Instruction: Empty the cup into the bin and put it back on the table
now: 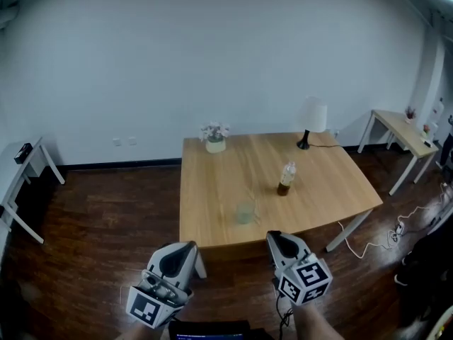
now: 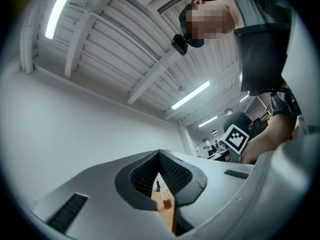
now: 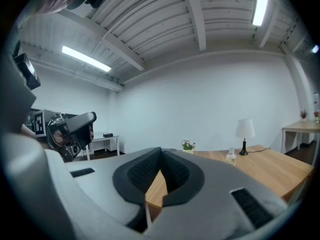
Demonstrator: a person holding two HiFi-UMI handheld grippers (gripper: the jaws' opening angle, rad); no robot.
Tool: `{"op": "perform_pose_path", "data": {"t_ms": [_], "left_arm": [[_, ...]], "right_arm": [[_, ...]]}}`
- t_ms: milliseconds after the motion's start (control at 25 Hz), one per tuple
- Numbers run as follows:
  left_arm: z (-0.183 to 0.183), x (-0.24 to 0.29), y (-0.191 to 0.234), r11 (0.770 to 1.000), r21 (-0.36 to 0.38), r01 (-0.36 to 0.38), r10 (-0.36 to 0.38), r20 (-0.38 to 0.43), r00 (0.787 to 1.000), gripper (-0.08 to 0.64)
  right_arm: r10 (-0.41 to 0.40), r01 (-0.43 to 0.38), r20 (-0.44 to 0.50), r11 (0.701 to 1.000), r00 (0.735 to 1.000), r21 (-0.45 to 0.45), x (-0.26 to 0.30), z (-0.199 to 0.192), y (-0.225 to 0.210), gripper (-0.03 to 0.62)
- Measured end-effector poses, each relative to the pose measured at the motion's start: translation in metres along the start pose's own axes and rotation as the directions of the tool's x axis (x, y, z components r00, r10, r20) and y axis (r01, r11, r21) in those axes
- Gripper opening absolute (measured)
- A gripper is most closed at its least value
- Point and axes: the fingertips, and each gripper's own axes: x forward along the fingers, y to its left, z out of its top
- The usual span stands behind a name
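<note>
White wall (image 1: 212, 55), dark wood floor (image 1: 106, 218), light wood table (image 1: 212, 190), side desks (image 1: 393, 121).

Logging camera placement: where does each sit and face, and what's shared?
Head view: on the head, down at table, cup, bottle; left gripper, right gripper show.
Left gripper view: on that gripper, tilted up at ceiling; person's torso shows.
Right gripper view: on that gripper, level across table to lamp; left gripper shows.
Shared: bottle, all three.

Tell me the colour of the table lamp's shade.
White shade on a black stand; the right gripper view shows it best.
</note>
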Motion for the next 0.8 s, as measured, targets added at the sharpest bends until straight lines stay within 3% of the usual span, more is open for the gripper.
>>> {"op": "perform_pose_path", "data": {"t_ms": [360,800], "left_arm": [[-0.039,0.032,0.033,0.999,-0.036,-0.007,0.007,-0.019,1.000,-0.009],[-0.082,0.096,0.058,0.995,0.007,-0.099,0.099,-0.061,0.993,-0.008]], "right_arm": [[0.019,-0.020,-0.015,0.999,1.000,-0.028,0.054,0.010,-0.025,0.000],[0.134,-0.135,-0.037,0.991,0.990,-0.016,0.121,0.001,-0.081,0.002]]}}
